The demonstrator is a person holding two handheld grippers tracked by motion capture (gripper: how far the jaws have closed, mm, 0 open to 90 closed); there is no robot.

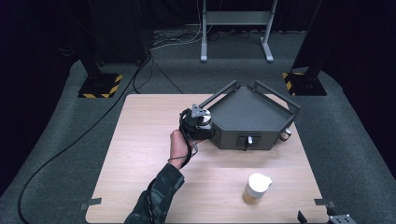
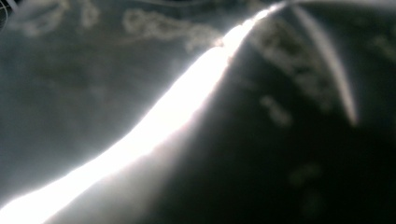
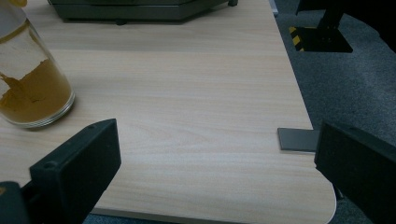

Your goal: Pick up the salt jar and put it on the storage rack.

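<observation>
Left gripper [image 1: 198, 122] pressed against the grey tray [image 1: 250, 112]; right gripper [image 3: 215, 172] waits wide open at the table's near right corner.

In the high view, a hand [image 1: 180, 145] at frame centre holds the left gripper hard up to the tray's left corner, probably to grip or steady its rim. The left gripper view is a dark blur crossed by one bright streak, as if the lens sits right on a surface, so I cannot tell how its jaws stand. In the right gripper view the black jaws are spread wide with nothing between them, aimed over bare table [image 3: 187, 107]. A jar [image 3: 28, 79] part-filled with ochre powder stands upright at upper left there, well apart from the tray; in the high view it is lower centre-right, white-lidded.
</observation>
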